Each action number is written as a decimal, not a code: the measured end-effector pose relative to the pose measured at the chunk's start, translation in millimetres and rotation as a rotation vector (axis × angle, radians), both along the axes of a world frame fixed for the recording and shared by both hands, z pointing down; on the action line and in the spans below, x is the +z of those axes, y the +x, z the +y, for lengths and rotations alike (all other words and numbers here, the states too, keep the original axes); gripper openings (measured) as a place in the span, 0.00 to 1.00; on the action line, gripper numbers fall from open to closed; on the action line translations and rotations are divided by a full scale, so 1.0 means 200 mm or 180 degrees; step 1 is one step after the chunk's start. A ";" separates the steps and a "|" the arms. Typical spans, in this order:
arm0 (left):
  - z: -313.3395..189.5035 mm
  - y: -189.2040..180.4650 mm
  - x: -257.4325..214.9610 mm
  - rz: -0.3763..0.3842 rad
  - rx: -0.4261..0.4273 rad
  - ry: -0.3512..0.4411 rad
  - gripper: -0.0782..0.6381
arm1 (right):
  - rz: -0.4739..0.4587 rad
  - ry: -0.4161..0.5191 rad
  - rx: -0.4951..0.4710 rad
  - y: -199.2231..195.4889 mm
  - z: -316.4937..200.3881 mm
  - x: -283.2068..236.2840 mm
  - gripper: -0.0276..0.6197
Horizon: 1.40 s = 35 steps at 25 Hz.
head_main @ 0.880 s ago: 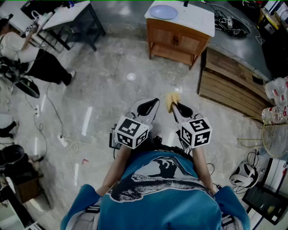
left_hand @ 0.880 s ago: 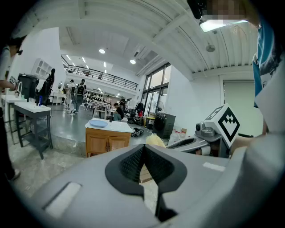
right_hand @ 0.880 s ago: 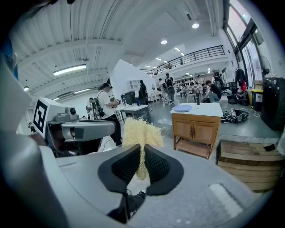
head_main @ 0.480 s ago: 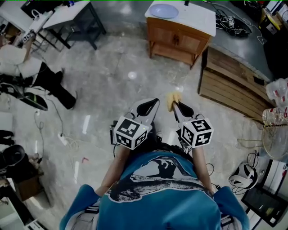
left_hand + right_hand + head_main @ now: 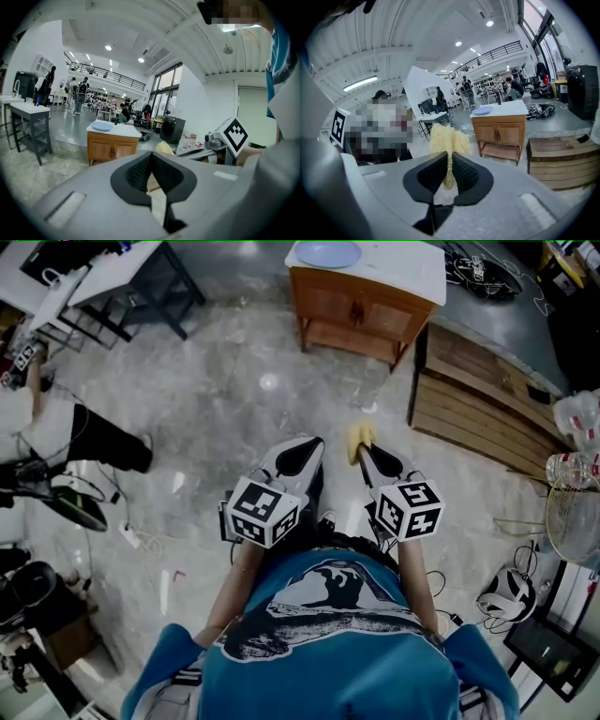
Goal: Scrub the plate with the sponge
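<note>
A pale blue plate lies on the white top of a wooden cabinet across the floor, also in the left gripper view as the plate and in the right gripper view as the plate. My right gripper is shut on a yellow sponge; the sponge sticks up from between the pinched pads. My left gripper is shut with nothing in it, its pads pressed together. Both are held in front of my chest, well short of the cabinet.
A wooden pallet platform lies right of the cabinet. Dark tables stand at far left, with a seated person beside them. Cables run over the marble floor. Clear bottles and a wire basket sit at right.
The cabinet and plate have slid up toward the top edge of the head view. The person at left has shifted. Both grippers keep their hold and pose.
</note>
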<state>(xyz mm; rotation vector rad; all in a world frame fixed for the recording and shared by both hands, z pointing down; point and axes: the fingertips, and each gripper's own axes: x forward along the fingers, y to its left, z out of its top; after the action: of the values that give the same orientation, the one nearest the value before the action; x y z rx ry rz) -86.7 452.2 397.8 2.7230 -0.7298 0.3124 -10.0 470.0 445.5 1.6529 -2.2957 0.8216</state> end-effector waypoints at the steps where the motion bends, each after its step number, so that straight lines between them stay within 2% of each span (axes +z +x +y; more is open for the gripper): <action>1: -0.05 0.01 0.01 -0.0010 0.0015 -0.0016 0.13 | -0.0006 -0.0017 0.0008 0.01 -0.05 0.01 0.09; 9: -0.60 0.17 0.03 -0.0010 0.0186 -0.0130 0.13 | 0.0121 -0.0205 0.0135 0.14 -0.50 0.05 0.09; 20: -1.35 0.28 0.00 0.0022 0.0374 -0.0171 0.13 | 0.0238 -0.0349 0.0425 0.29 -1.18 0.04 0.09; 27: -1.62 0.35 -0.01 0.0030 0.0547 -0.0163 0.13 | 0.0288 -0.0355 0.0588 0.36 -1.43 0.02 0.09; 35: -1.76 0.45 0.02 0.0005 0.0705 -0.0253 0.13 | 0.0275 -0.0417 0.0725 0.43 -1.55 0.02 0.09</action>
<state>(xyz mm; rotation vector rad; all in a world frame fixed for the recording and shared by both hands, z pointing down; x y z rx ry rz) 3.0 100.4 401.5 2.7303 -0.4056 0.3799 75.4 159.8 450.1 1.8735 -1.9771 0.9055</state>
